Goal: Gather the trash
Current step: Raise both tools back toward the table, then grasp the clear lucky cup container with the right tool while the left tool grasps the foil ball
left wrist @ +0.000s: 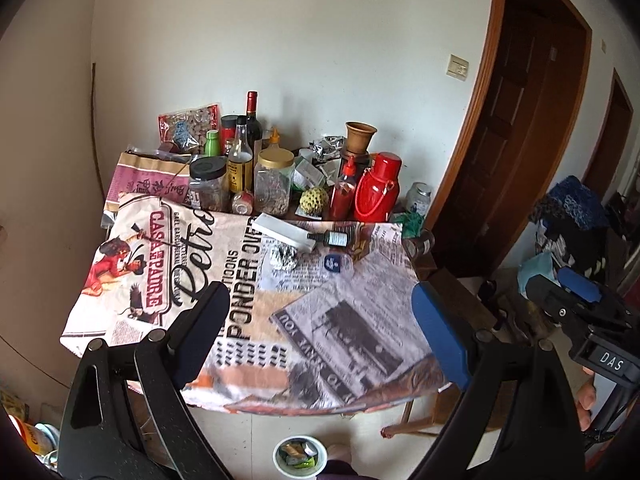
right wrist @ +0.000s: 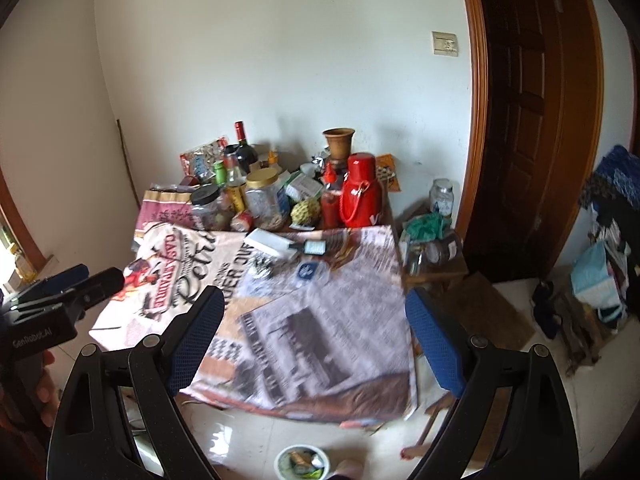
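A crumpled foil ball point(left wrist: 283, 258) lies on the newsprint-patterned tablecloth point(left wrist: 352, 320), next to a flat white box point(left wrist: 286, 232), a small dark bottle point(left wrist: 334, 237) and a blue round tin point(left wrist: 334, 263). My left gripper point(left wrist: 320, 296) hovers open over the cloth's near half, nothing between its fingers. My right gripper point(right wrist: 315, 298) is likewise open and empty, short of the foil ball point(right wrist: 260, 268). On the floor below the table edge stands a white bin point(left wrist: 300, 458) holding wrappers. Each gripper shows in the other's view: right gripper point(left wrist: 576, 292), left gripper point(right wrist: 80, 280).
The table's far half is crowded with jars, bottles, a red thermos point(left wrist: 378, 186), a clay pot point(left wrist: 360, 136) and a green custard apple point(left wrist: 314, 200). A low wooden stool with jars point(right wrist: 436, 252) stands at the right, beside a brown door point(right wrist: 528, 120).
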Demonstrator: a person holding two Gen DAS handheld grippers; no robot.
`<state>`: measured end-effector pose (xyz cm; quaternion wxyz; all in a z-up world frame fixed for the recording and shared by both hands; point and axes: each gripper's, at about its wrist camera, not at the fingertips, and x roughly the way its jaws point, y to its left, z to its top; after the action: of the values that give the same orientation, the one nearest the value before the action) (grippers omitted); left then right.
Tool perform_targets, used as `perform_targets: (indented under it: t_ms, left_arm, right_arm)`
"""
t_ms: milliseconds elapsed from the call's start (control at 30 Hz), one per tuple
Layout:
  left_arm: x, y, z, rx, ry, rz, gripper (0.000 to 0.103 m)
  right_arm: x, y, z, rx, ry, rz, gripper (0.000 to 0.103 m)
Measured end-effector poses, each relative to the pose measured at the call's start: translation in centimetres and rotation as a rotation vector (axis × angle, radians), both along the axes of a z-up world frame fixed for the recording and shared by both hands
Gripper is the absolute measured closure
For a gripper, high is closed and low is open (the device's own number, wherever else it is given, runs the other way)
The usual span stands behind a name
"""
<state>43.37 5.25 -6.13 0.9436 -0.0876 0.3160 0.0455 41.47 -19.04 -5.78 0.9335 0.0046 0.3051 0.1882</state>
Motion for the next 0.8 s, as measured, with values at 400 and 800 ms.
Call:
perform_targets:
  t_ms: [400,800]
  left_arm:
    - [7.7,-1.8,-1.9,0.05,0.076,0.05,0.011]
    - [16.5,3.9,-5.9,0.031,0.18,-0.038,0.011]
  right_arm:
    - [8.2,-0.3,-2.6,-0.008,0.116,0.04,0.013]
    - [14.9,5.5,-6.8,-0.045,0.245,-0.019,0.013]
